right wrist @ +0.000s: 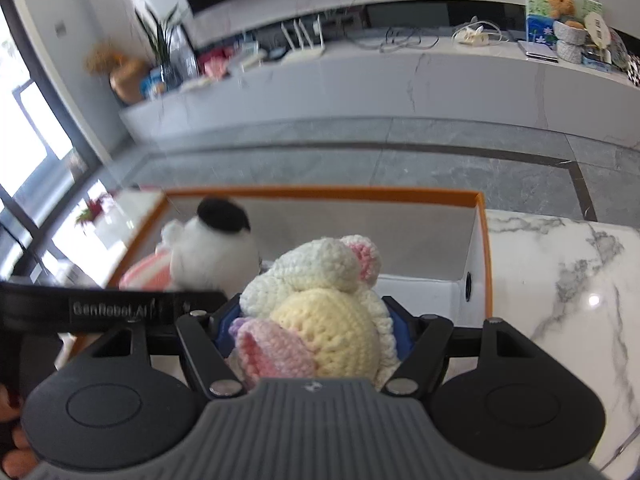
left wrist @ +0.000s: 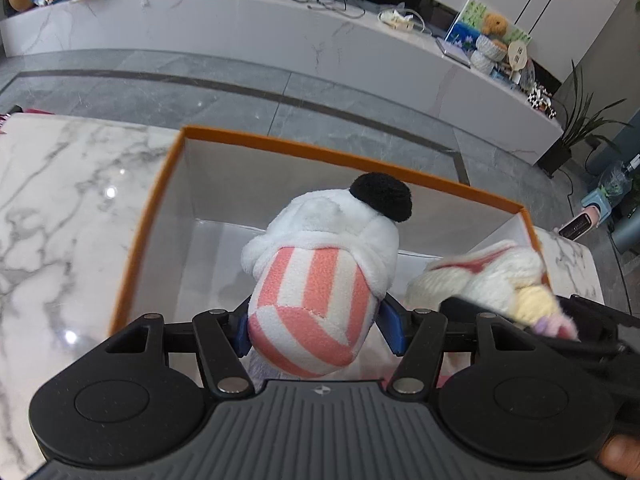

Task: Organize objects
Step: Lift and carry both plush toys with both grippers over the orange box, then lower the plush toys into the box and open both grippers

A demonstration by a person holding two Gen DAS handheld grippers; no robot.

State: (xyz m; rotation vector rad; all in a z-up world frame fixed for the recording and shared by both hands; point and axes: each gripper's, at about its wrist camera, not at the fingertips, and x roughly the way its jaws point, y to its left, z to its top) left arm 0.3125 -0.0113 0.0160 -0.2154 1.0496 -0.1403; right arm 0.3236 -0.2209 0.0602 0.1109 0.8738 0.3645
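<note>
Left gripper (left wrist: 318,330) is clenched on a plush toy (left wrist: 320,276) with pink and white stripes, a white hood and a black pompom; the blue pads press its striped lower body on both sides. Right gripper (right wrist: 312,334) is clenched on a crocheted toy (right wrist: 320,304) in cream, yellow and pink.

Both toys are held above the near edge of an open box (left wrist: 316,150) with an orange rim and white inside, which stands on the marble table (left wrist: 60,208). The box floor, where visible, shows nothing lying in it.

Governing relation: the box cavity lies directly ahead of and below each gripper. The plush toy's long axis runs away from the left gripper, pompom end toward the far wall, so it would likely go in head first. The left gripper sits over the middle of the box; the right is toward the right-hand wall (the two toys are close, nearly side by side), so contact between them on release is a risk.

The left view shows the box floor and left wall; the right view alone shows a round hole in the right-hand wall
</note>
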